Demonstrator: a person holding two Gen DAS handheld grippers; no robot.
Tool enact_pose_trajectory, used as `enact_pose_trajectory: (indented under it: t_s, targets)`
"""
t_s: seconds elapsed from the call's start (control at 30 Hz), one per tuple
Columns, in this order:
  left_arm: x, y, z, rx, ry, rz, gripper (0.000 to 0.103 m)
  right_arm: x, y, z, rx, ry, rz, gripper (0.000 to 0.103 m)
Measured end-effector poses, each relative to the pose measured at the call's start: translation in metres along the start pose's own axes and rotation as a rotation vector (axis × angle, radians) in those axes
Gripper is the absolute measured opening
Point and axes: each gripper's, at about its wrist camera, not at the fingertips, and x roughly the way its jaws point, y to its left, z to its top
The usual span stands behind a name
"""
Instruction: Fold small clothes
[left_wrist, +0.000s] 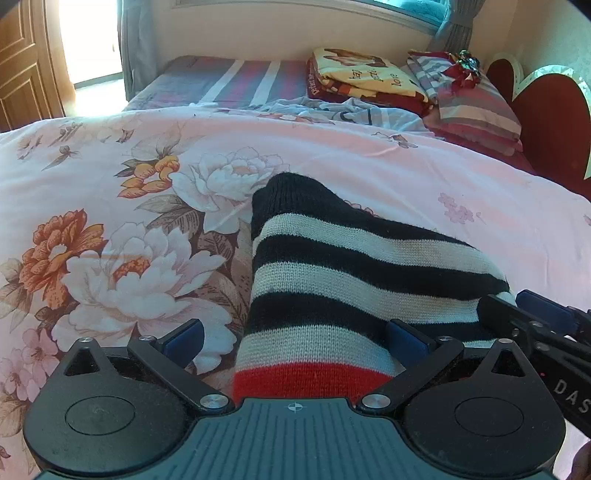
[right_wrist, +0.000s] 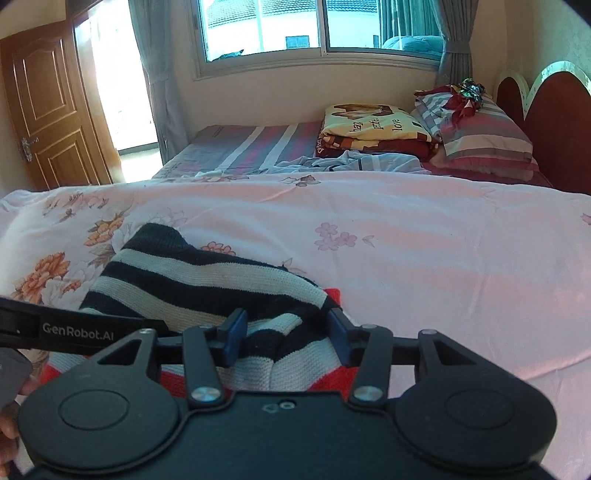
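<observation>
Knitted in black and cream stripes with a red band at the near edge, the small garment (left_wrist: 332, 266) lies on the pink floral bedcover (left_wrist: 110, 229), doubled over with its far corner raised. The left gripper (left_wrist: 295, 332) has its jaws spread wide, the cloth lying between them but not pinched. The right gripper (right_wrist: 288, 336) stands partly open around a bunched fold, its pads apparently not pressing (hard to be sure on the right pad). The fold seems just laid down, so the release looks best done by lifting both grippers straight off, then flattening the bunched layers so the edges line up.
</observation>
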Motion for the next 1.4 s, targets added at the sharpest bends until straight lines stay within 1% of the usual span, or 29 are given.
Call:
enact_pose_trajectory:
  t_s: [0.1,0.2,0.3,0.4,0.5,0.57,0.67,0.77,0.9,1.0,1.13,1.2,1.23,1.27,1.3,1.33,1.4]
  targets:
    - [-0.012,0.003,-0.007,-0.007,-0.009,-0.007,0.103,-0.021,-0.002,-0.003,0.018,-0.033,0.003,0.046]
    - [-0.028,0.005,-0.019,0.018,-0.02,-0.022,0.103,-0.042,0.0,-0.008,0.006,-0.053,0.014,0.046]
    - [-0.042,0.007,-0.033,0.048,-0.037,-0.036,0.103,-0.058,0.004,-0.016,-0.023,-0.057,0.015,0.046]
    - [-0.046,0.012,-0.045,0.031,-0.022,-0.067,0.103,-0.068,0.008,-0.029,-0.021,-0.047,0.019,0.046]
    - [-0.038,0.018,-0.054,-0.021,-0.009,-0.088,0.103,-0.059,0.01,-0.047,-0.06,0.009,-0.018,0.045]
    - [-0.035,0.023,-0.055,-0.063,0.009,-0.107,0.103,-0.056,0.007,-0.054,-0.041,0.007,-0.019,0.046]
    - [-0.037,0.023,-0.058,-0.039,0.001,-0.11,0.103,-0.055,0.007,-0.053,-0.01,0.012,-0.022,0.048]
    - [-0.046,0.019,-0.061,0.001,-0.005,-0.097,0.103,-0.06,0.011,-0.052,-0.008,0.011,-0.027,0.049]
    - [-0.056,0.014,-0.067,0.04,-0.014,-0.09,0.103,-0.074,0.006,-0.055,0.054,-0.004,-0.003,0.048]
    - [-0.061,0.016,-0.071,0.047,-0.013,-0.105,0.103,-0.082,0.003,-0.062,0.088,-0.002,0.011,0.049]
    - [-0.061,0.02,-0.077,0.031,-0.01,-0.122,0.103,-0.091,0.008,-0.072,0.053,-0.01,-0.012,0.048]
    - [-0.06,0.019,-0.079,0.035,-0.013,-0.118,0.103,-0.086,0.007,-0.078,0.047,0.015,-0.024,0.047]
    - [-0.06,0.017,-0.08,0.04,-0.018,-0.113,0.103,-0.083,0.006,-0.08,0.05,0.022,-0.024,0.048]
    - [-0.06,0.016,-0.08,0.05,-0.024,-0.109,0.103,-0.079,0.005,-0.081,0.053,0.018,-0.026,0.051]
    - [-0.061,0.016,-0.081,0.054,-0.028,-0.107,0.103,-0.077,0.005,-0.081,0.054,0.016,-0.032,0.056]
    - [-0.062,0.016,-0.081,0.053,-0.026,-0.107,0.103,-0.077,0.004,-0.081,0.057,0.016,-0.039,0.057]
    - [-0.063,0.018,-0.081,0.042,-0.015,-0.113,0.103,-0.079,0.003,-0.082,0.074,0.02,-0.035,0.057]
